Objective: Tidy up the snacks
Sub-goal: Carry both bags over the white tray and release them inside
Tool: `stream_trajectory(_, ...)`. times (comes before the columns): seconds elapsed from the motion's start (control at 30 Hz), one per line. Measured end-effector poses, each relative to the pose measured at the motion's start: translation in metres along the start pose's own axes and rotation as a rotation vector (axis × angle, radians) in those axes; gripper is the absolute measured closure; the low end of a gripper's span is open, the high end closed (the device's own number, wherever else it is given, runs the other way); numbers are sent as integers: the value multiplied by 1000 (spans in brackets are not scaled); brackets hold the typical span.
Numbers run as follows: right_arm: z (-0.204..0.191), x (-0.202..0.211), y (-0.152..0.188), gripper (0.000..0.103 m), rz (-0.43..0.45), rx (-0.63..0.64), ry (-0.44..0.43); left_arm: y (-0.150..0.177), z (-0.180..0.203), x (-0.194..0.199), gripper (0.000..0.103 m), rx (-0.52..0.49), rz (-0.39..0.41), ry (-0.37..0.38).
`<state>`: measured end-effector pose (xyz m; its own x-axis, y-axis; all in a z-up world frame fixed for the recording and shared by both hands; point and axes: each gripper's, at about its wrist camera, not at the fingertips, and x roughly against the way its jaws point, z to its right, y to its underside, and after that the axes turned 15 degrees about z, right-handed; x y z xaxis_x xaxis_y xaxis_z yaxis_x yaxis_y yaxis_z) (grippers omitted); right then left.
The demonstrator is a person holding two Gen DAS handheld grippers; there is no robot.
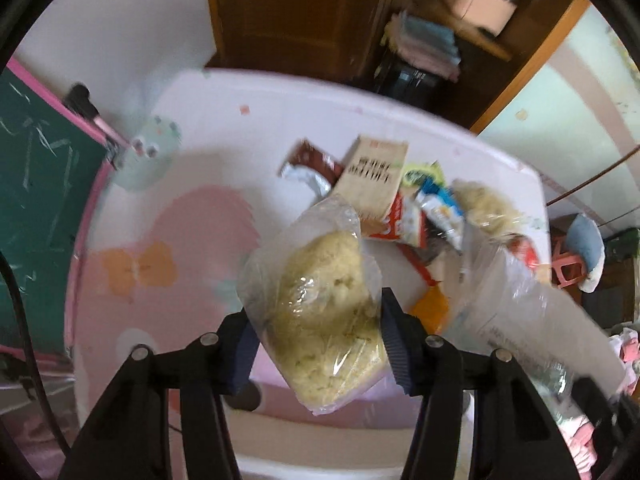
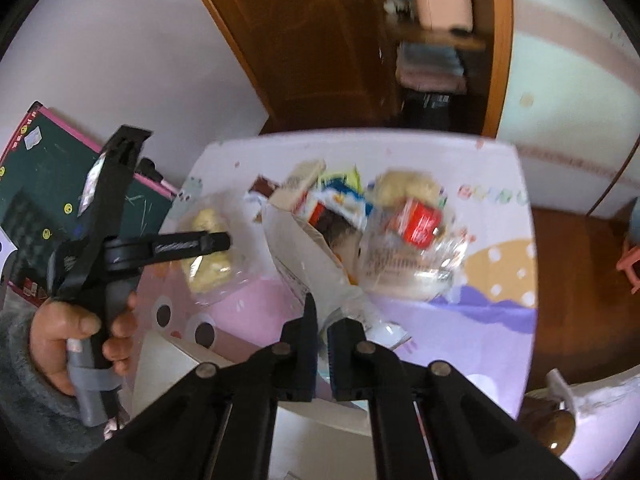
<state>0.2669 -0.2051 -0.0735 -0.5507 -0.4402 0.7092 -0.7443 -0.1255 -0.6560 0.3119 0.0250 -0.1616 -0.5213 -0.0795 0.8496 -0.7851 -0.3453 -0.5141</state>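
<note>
We see soft, even daylight without hard shadows; motion blur smears both fisheye views, strongest toward the curved, dark-vignetted edges, with glare on the clear snack bag [image 1: 320, 312].

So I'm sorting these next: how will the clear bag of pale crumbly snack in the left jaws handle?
The clear bag probably flexes: its film wrinkles loosely around the lump. Likely slippery, given the glossy plastic. The contents look crumbly, so hard squeezing may break them.

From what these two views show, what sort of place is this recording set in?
Probably a child's room in a home. A low table with a cartoon-printed top, a green chalkboard with a pink frame beside it, and a wooden door behind. Snack packets lie piled on the table.
</note>
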Motion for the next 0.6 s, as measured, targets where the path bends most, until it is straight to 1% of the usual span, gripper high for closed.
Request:
stream_trajectory(0.13, -16, 37, -12, 100, 70, 10, 8, -11, -14, 62, 50, -52, 83, 39)
stream_trajectory(0.17, -21, 51, -15, 100, 91, 22, 13, -10, -14, 84, 50, -65, 112, 62)
stream_trajectory(0.2, -24, 57, -15, 100, 103, 27, 14, -13, -19, 95, 50, -71, 129, 82)
stream_trajectory(0.23, -29, 71, -17, 100, 122, 34, 14, -14, -23, 107, 50, -79, 143, 99)
stream_trajectory(0.27, -35, 85, -17, 100, 139, 41, 15, -11, -24, 128, 50, -96, 169, 115)
stream_trajectory(0.4, -51, 127, -14, 100, 197, 55, 21, 3, -26, 186, 50, -157, 254, 138)
stream_trajectory(0.5, -62, 159, -9, 100, 237, 62, 19, 16, -25, 221, 50, -184, 291, 160)
stream_trajectory(0.6, -72, 184, -1, 100, 259, 62, 7, 31, -27, 247, 50, -194, 308, 179)
